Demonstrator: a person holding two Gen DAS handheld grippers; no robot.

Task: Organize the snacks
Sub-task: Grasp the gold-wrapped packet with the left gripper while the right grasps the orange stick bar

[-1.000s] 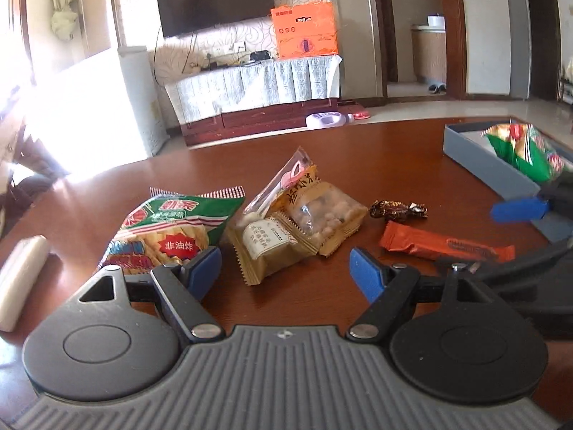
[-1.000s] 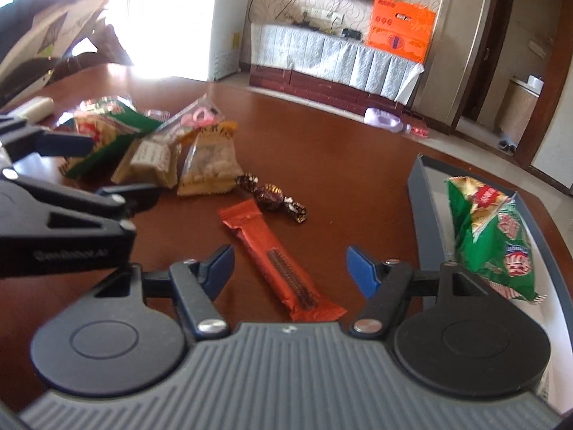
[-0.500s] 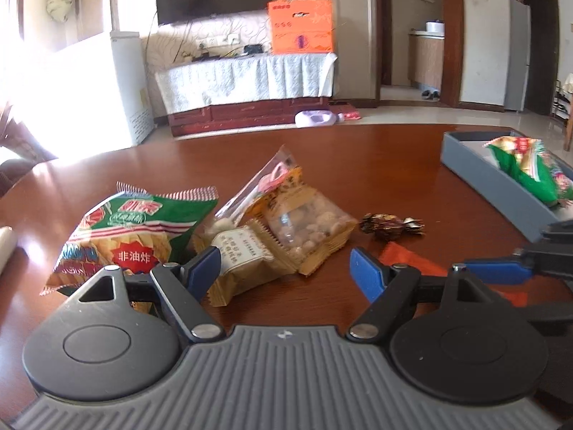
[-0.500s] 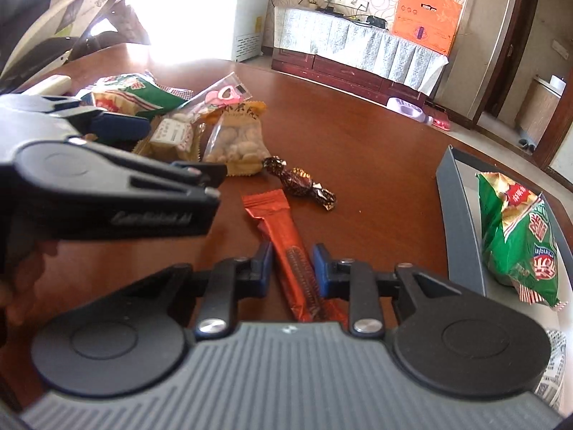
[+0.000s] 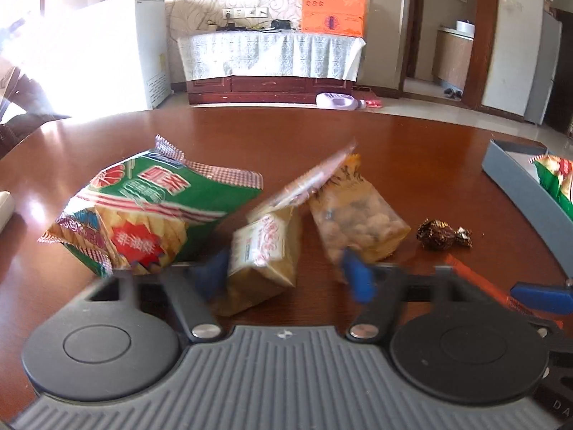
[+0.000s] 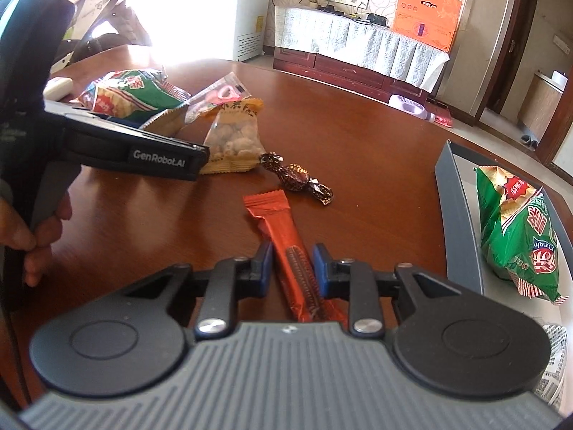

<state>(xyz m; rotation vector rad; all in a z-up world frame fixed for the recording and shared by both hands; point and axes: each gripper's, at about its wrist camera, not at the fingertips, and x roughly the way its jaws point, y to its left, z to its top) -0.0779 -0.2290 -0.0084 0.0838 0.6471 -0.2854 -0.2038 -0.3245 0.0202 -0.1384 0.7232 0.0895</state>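
we find a round brown table (image 5: 358, 150) carrying the snacks, with a grey tray (image 6: 456, 222) at its right edge. a green crisp bag (image 6: 519, 236) lies inside that tray; the right wrist view shows it whole with "dingin" readable upside down, while the left wrist view catches only a corner of it.

a second green crisp bag (image 5: 150, 211) lies at the left of the pile, with chinese characters on a red burst that we cannot read further. just beside it lie a tan biscuit packet (image 5: 265, 254), a clear packet with pink print (image 6: 218, 95) and a bag of pale nuts (image 5: 358, 222). a dark foil sweet (image 5: 442, 238) lies apart to their right.

the left gripper (image 5: 286, 276) is blurred in its own view. its blue fingers have just been closing around the tan biscuit packet, which lies between them; one finger touches it, the other stands off, so we record the tongs as spread. only the right wrist view shows this tool from the side, with "genrobot.ai" printed on it, and a hand (image 6: 35, 229) on its handle.

the right gripper (image 6: 292, 268) is pressed together on an orange snack stick (image 6: 286, 236), pinching it across its width as it lies on the table. the left wrist view shows only the stick's end and one blue finger.
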